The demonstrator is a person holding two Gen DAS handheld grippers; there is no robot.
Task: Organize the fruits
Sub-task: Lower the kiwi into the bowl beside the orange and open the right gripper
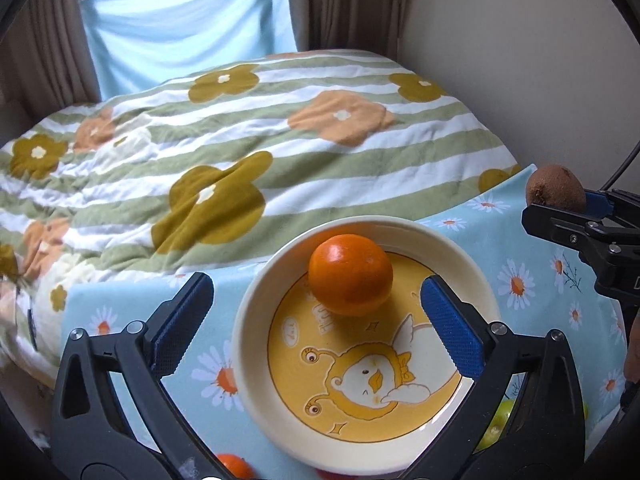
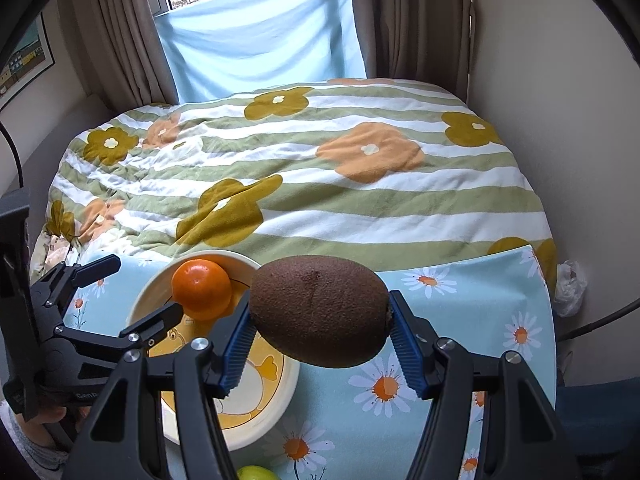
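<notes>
A cream plate (image 1: 256, 304) with a yellow cartoon picture sits on a blue daisy cloth. An orange (image 1: 350, 274) lies in its far part; the plate (image 2: 280, 384) and orange (image 2: 201, 289) also show in the right wrist view. My left gripper (image 1: 316, 320) is open and empty, its jaws spread over the plate just short of the orange. My right gripper (image 2: 320, 344) is shut on a brown kiwi (image 2: 320, 310), held above the cloth right of the plate. The kiwi (image 1: 556, 188) and right gripper also show at the right edge of the left wrist view.
A green fruit (image 2: 256, 473) lies on the cloth (image 2: 480, 300) near the plate's front; it also shows in the left wrist view (image 1: 496, 424). Another orange (image 1: 236, 466) lies at the front left. A striped flowered quilt (image 1: 240, 140) covers the bed beyond. A wall stands to the right.
</notes>
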